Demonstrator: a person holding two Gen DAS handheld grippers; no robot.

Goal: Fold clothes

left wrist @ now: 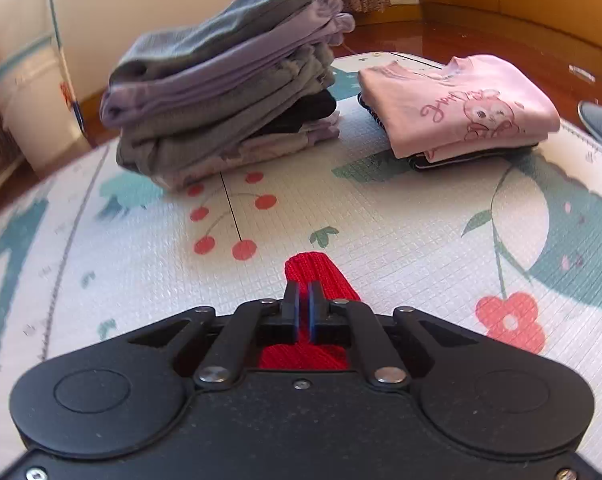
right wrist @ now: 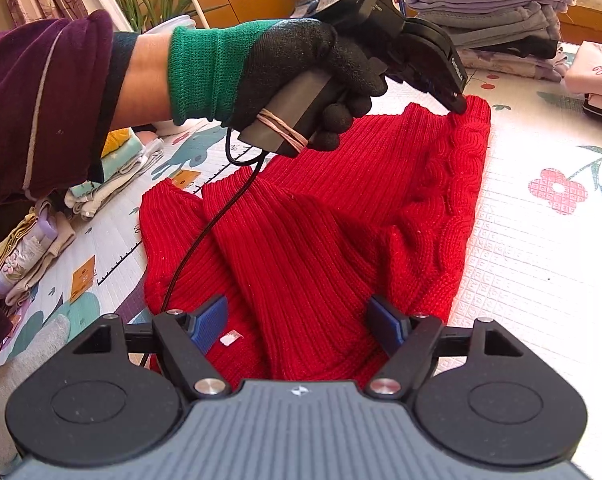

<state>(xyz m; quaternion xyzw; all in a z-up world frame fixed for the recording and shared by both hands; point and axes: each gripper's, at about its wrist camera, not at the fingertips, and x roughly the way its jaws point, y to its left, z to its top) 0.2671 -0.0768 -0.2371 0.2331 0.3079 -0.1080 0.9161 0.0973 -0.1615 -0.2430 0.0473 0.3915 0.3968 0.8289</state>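
A red knit sweater (right wrist: 321, 224) lies on the patterned play mat (right wrist: 521, 264). My left gripper (left wrist: 304, 292) is shut on a far corner of the sweater (left wrist: 313, 276); the right wrist view shows it (right wrist: 459, 106) pinching that corner, held by a gloved hand (right wrist: 301, 64). My right gripper (right wrist: 299, 320) is open, its blue pads (right wrist: 211, 322) spread over the near edge of the sweater, holding nothing.
A tall stack of grey and lilac folded clothes (left wrist: 225, 92) and a folded pink shirt pile (left wrist: 461, 104) sit at the mat's far side. More folded clothes (right wrist: 113, 172) lie to the left. A white bin (left wrist: 33, 112) stands off the mat.
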